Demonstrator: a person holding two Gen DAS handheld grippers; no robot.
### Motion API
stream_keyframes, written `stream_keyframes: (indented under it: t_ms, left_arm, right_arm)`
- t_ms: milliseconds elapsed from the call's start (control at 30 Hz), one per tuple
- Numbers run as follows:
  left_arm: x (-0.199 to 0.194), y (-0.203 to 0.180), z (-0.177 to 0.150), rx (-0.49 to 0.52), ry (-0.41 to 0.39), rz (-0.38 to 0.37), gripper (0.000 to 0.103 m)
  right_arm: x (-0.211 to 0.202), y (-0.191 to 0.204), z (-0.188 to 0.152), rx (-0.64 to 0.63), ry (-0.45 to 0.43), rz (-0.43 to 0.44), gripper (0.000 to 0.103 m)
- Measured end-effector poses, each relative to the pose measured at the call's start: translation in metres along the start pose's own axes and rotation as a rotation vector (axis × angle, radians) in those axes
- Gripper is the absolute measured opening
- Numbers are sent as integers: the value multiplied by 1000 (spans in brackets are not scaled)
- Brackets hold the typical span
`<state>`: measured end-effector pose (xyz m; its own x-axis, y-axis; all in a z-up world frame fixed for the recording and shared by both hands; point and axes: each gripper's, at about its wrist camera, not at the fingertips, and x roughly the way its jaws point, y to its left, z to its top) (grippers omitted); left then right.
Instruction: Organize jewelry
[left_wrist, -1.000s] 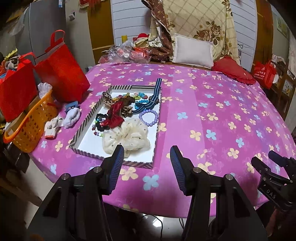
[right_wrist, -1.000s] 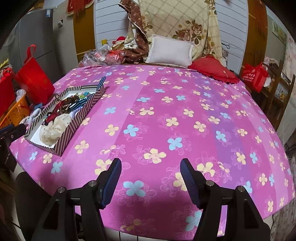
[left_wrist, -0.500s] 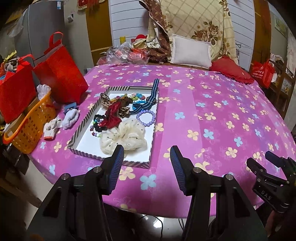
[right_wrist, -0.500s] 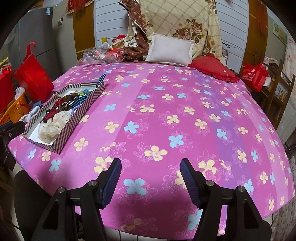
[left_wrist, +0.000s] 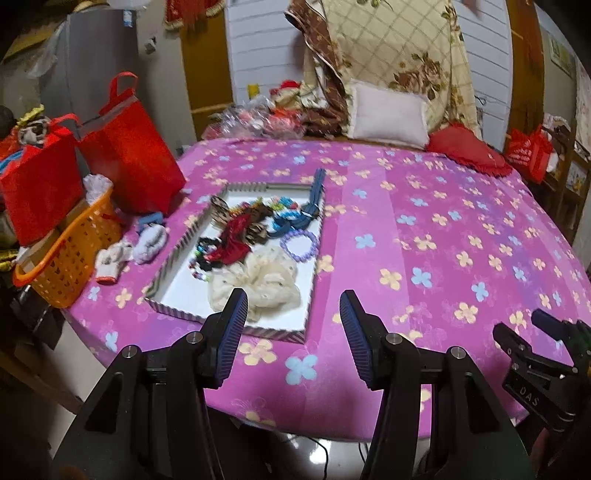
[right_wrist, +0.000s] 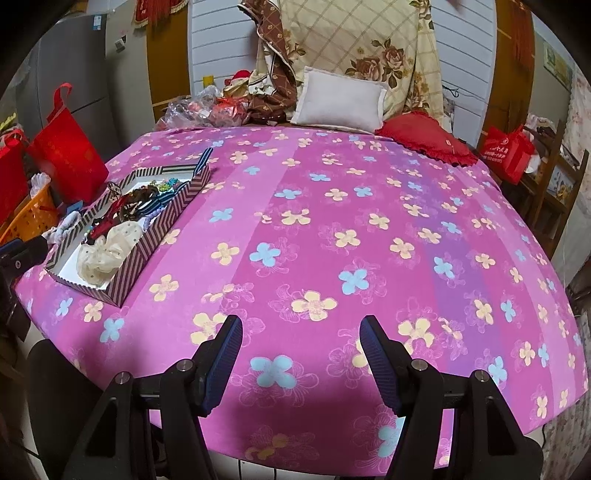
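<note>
A striped shallow box (left_wrist: 173, 254) lies on the left side of the pink flowered tablecloth (left_wrist: 424, 229). In it are a cream scrunchie (left_wrist: 266, 277), a purple bead bracelet (left_wrist: 298, 245), a red fabric piece (left_wrist: 236, 240), a blue striped ribbon (left_wrist: 314, 199) and several small beaded items. My left gripper (left_wrist: 293, 306) hovers open over the box's near right corner, with nothing between its fingers. My right gripper (right_wrist: 301, 328) stands open above bare cloth near the front edge, well right of the box (right_wrist: 155, 240). It also shows at the left wrist view's right edge (left_wrist: 519, 323).
An orange basket (left_wrist: 66, 254) and red bags (left_wrist: 129, 147) stand left of the table. Small soft items (left_wrist: 147, 242) lie beside the box. A white pillow (left_wrist: 388, 114), a red cushion (left_wrist: 465, 151) and plastic-wrapped clutter (left_wrist: 255, 118) sit at the far edge.
</note>
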<state>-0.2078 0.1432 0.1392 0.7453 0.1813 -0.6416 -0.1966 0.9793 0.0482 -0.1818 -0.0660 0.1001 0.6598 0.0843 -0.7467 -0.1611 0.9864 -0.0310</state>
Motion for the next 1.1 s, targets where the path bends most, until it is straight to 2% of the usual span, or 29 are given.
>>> stream_keyframes:
  t_ms: [33, 100, 200, 300, 367, 467, 600, 833, 1100]
  left_arm:
    - [-3, 1, 0, -3, -17, 11, 58]
    - [-10, 6, 0, -22, -81, 54, 81]
    - [-25, 12, -1, -39, -194, 133, 86]
    - [-31, 17, -1, -47, -244, 151, 89]
    - [-34, 23, 0, -60, -256, 135, 90]
    - [-35, 30, 0, -87, -253, 99, 90]
    - [-33, 29, -3, -69, -252, 109, 90]
    - [-21, 26, -9, -63, -164, 90, 90]
    - [2, 33, -14, -116, -44, 57, 90]
  right_arm:
    - [0, 1, -1, 2, 3, 1, 64]
    - [0, 3, 0, -1, 6, 2, 64]
    - [-1, 7, 0, -10, 6, 0, 64]
    - [1, 15, 1, -22, 15, 14, 64]
    - [2, 22, 3, -36, 25, 28, 64]
    - [2, 32, 5, -52, 28, 41, 64]
    - [3, 42, 5, -71, 32, 43, 64]
    - [7, 47, 2, -85, 38, 29, 64]
    - [13, 50, 0, -94, 51, 23, 64]
